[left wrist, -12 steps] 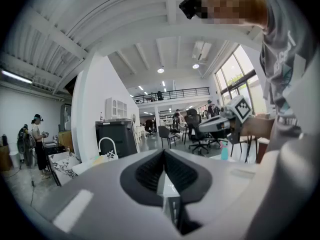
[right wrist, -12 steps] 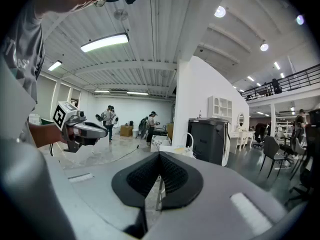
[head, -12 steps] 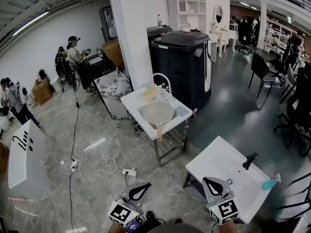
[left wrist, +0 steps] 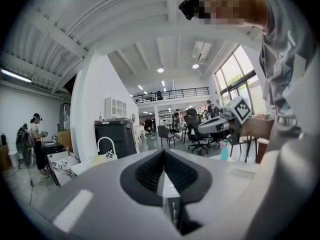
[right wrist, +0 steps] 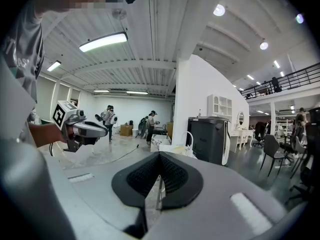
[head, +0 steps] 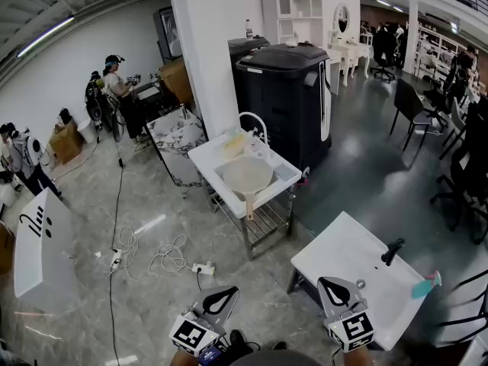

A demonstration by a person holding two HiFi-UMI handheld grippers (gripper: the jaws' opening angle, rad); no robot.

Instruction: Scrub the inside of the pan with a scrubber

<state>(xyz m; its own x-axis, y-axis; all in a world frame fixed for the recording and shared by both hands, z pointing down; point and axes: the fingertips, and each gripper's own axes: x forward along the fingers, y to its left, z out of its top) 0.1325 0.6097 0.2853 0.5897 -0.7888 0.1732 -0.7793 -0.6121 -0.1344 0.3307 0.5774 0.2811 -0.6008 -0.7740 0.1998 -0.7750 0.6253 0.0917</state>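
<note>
inside white sink (head: 204,158), a pan (head: 245,176).

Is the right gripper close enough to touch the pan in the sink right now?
Probably not yet. The right gripper is near the person's body, jaws shut and empty, while the pan lies in the sink across a stretch of floor. The way looks free, but walking closer seems needed.
</note>
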